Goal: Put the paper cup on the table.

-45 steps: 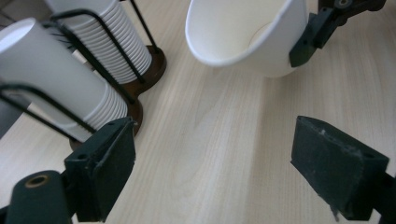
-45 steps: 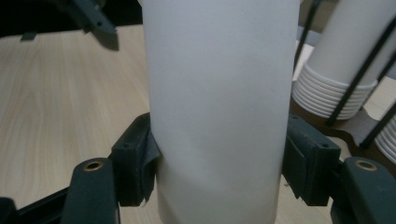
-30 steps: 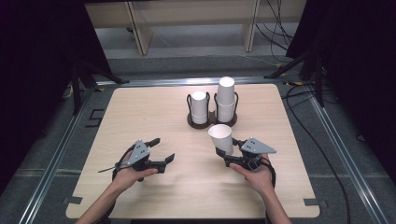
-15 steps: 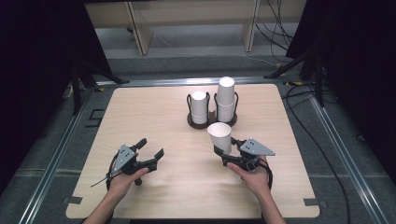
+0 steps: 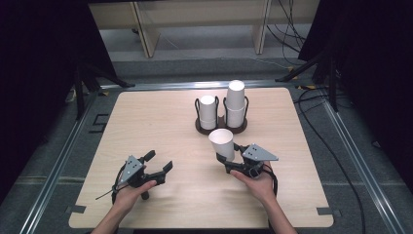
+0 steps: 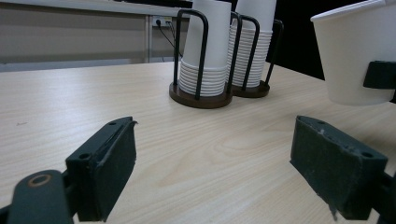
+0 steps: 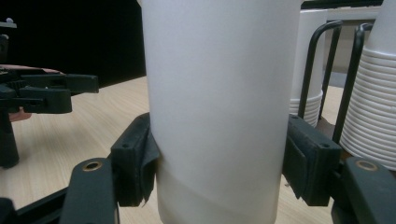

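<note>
The right tongs (image 5: 229, 157) pinch a paper cup (image 5: 221, 143) just short of the cup rack (image 5: 220, 127); the left tongs (image 5: 160, 166) gape empty — next, probably, setting it down upright on the worktop (image 5: 146, 122).

A matt white paper cup (image 7: 219, 107), black wire cup holder (image 6: 205, 51) on a glossy brown base, pale smooth wood-grain table (image 5: 146, 126).

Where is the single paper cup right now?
In the high view, the paper cup sits clamped in the right tool, just in front of the cup holder.

Cup holder (image 5: 220, 127) at table (image 5: 146, 122) far centre, two cup stacks (image 5: 235, 103) in it, single cup (image 5: 222, 143) just in front.
</note>
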### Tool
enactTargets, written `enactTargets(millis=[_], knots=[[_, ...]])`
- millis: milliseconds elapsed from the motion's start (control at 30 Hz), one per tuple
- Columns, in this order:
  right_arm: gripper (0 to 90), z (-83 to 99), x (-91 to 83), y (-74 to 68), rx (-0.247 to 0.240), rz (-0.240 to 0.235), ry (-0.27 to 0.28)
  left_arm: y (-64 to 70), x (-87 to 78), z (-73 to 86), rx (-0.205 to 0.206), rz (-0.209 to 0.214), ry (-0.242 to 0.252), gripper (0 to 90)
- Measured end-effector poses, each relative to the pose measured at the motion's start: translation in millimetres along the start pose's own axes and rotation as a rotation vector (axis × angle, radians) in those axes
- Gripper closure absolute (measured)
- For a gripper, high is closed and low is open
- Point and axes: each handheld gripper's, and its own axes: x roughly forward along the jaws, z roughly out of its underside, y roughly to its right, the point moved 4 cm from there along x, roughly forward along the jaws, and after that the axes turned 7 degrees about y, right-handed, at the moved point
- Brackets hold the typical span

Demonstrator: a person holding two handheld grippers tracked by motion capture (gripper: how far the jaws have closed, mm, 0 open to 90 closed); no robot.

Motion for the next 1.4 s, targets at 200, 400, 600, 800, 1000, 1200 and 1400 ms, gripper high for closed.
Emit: enactTargets(millis=[200,400,600,800,1000,1200,1400], knots=[[34.5,1.8,-0.8,-4.8,0.006,-0.002,0.016,15.3,12.8,-7.9,0.001,0.04,-0.004,13.6],[34.5,0.2,-3.7,-12.3,-0.005,0.014,0.013,37.9,33.6,-18.9,0.013,0.132,-0.012,12.5],[34.5,0.3,-0.6,-16.2,0.01,0.01,0.018,40.1,56.9,-36.6,0.215,0.174,0.002,11.9],[34.4,7.4,3.8,-17.7,0.006,0.001,-0.003,73.0,70.3,-40.6,-0.048,0.258,-0.049,12.0],[34.4,6.7,5.2,-19.0,-0.013,0.007,0.002,82.3,82.8,-45.0,-0.125,0.286,-0.08,12.0],[34.4,7.0,5.5,-21.6,0.004,0.015,-0.006,85.7,90.8,-42.2,-0.135,0.3,-0.11,12.9],[34.4,7.2,7.1,-20.1,-0.026,0.011,-0.002,91.8,97.8,-40.7,-0.143,0.314,-0.118,13.1]])
